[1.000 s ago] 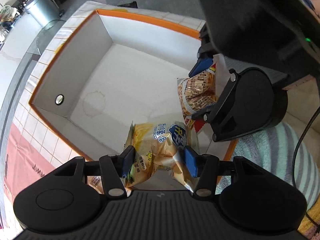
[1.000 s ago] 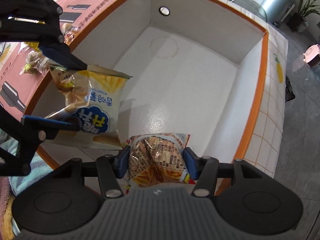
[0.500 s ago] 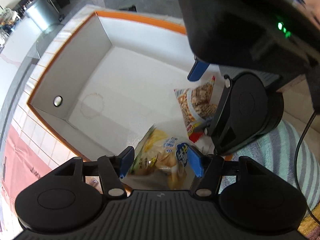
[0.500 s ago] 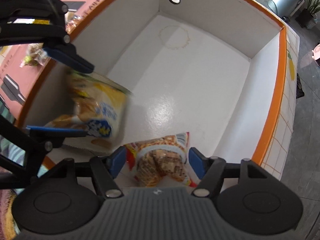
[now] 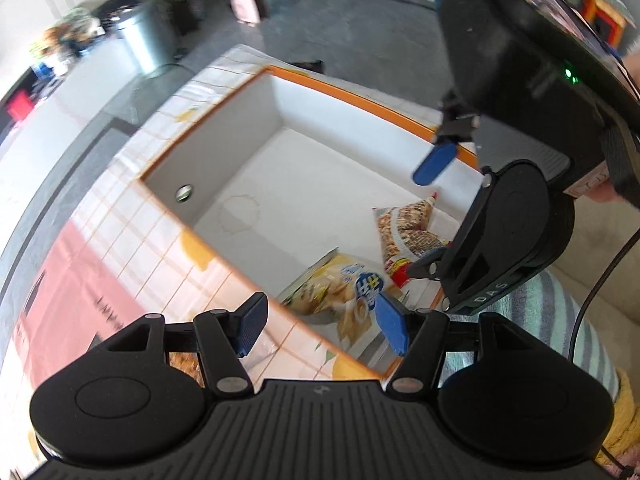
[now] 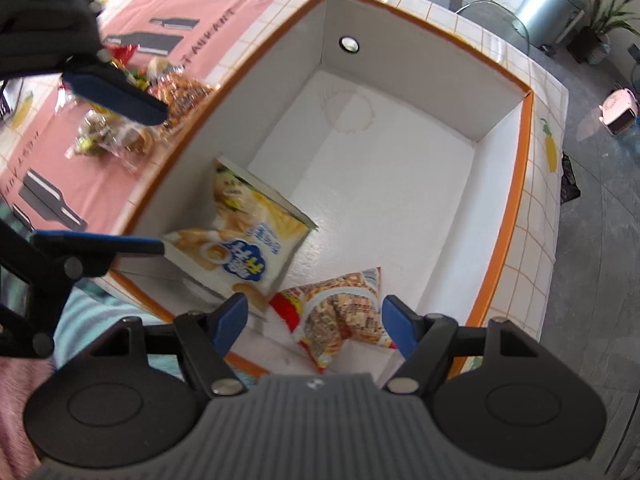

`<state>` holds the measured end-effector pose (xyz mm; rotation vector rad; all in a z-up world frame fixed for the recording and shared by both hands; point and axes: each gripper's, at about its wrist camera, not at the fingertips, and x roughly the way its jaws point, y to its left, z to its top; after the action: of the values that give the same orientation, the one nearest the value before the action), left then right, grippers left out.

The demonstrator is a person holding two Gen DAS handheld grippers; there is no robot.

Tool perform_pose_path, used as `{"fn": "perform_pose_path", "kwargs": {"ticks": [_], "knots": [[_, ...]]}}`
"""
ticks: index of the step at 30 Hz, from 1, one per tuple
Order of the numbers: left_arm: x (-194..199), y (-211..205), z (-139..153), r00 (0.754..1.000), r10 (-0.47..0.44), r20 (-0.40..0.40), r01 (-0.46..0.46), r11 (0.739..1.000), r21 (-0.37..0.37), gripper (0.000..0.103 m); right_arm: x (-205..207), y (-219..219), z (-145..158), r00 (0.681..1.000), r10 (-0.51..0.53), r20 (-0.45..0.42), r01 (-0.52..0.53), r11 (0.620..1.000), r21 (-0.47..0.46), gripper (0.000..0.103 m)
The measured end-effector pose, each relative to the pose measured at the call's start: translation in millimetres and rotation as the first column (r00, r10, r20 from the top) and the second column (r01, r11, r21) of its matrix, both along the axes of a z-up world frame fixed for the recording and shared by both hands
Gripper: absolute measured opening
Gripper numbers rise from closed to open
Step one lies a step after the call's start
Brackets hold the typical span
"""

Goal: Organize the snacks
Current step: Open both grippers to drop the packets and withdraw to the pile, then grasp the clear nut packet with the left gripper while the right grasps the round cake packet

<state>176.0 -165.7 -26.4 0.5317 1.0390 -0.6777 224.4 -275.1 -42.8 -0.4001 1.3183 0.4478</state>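
Left gripper [image 5: 320, 326] above near rim of box [image 6: 520, 184], fingers apart, holding nothing. Right gripper [image 6: 314, 326] over box's near corner, fingers spread, empty. Yellow chip bag [image 6: 244, 236] inside box, leaning on its left wall. Red snack bag [image 6: 340, 312] flat on box floor, just beside yellow one. More wrapped snacks [image 6: 120, 128] on pink surface [image 6: 216, 4] outside box's left wall.

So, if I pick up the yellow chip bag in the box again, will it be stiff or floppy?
Probably floppy: the yellow chip bag looks like thin, puffed foil and slumps against the box wall. Likely light for its size, and its glossy skin may slip. The chips inside would probably crush easily.
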Motion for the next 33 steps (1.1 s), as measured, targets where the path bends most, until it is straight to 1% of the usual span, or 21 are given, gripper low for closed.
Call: {"fn": "perform_pose_path", "kwargs": {"ticks": [3,7,11,15,18,19,21,23,27,28,33], "knots": [[-8,19,11,0.998,0.062,0.014,-0.062,0.998,-0.031,0.073,-14,10,8,1.000,-0.025,0.015,0.025,1.000,0.007,0.072],[-20,46,25,0.989,0.142,0.036,-0.139,0.987,-0.077,0.073,-27,24,24,0.997,-0.073,0.037,0.072,0.997,0.032,0.072],[-31,70,38,0.972,0.225,0.069,-0.216,0.968,-0.125,0.073,-41,37,42,0.990,-0.110,0.086,0.105,0.992,0.065,0.072],[-39,95,43,0.946,0.315,0.075,-0.299,0.940,-0.166,0.073,-59,59,59,0.978,-0.140,0.156,0.126,0.987,0.097,0.071],[-51,123,52,0.919,0.385,0.079,-0.362,0.908,-0.212,0.073,-71,75,68,0.966,-0.157,0.207,0.129,0.981,0.142,0.071],[-55,131,54,0.908,0.411,0.083,-0.384,0.895,-0.225,0.073,-76,81,71,0.958,-0.160,0.237,0.125,0.980,0.156,0.072],[-64,148,56,0.881,0.464,0.094,-0.430,0.867,-0.253,0.073,-86,96,73,0.940,-0.165,0.298,0.120,0.979,0.162,0.072],[-71,164,55,0.849,0.520,0.093,-0.479,0.832,-0.279,0.073,-95,109,72,0.922,-0.181,0.343,0.118,0.973,0.197,0.072],[-85,197,50,0.783,0.616,0.079,-0.566,0.760,-0.318,0.073,-109,133,61,0.890,-0.250,0.382,0.151,0.951,0.271,0.072],[-89,204,50,0.770,0.633,0.075,-0.581,0.745,-0.327,0.073,-112,138,57,0.881,-0.263,0.393,0.154,0.945,0.288,0.072],[-107,237,44,0.719,0.690,0.081,-0.614,0.685,-0.392,0.073,-130,164,40,0.851,-0.311,0.423,0.167,0.924,0.343,0.071]]}}
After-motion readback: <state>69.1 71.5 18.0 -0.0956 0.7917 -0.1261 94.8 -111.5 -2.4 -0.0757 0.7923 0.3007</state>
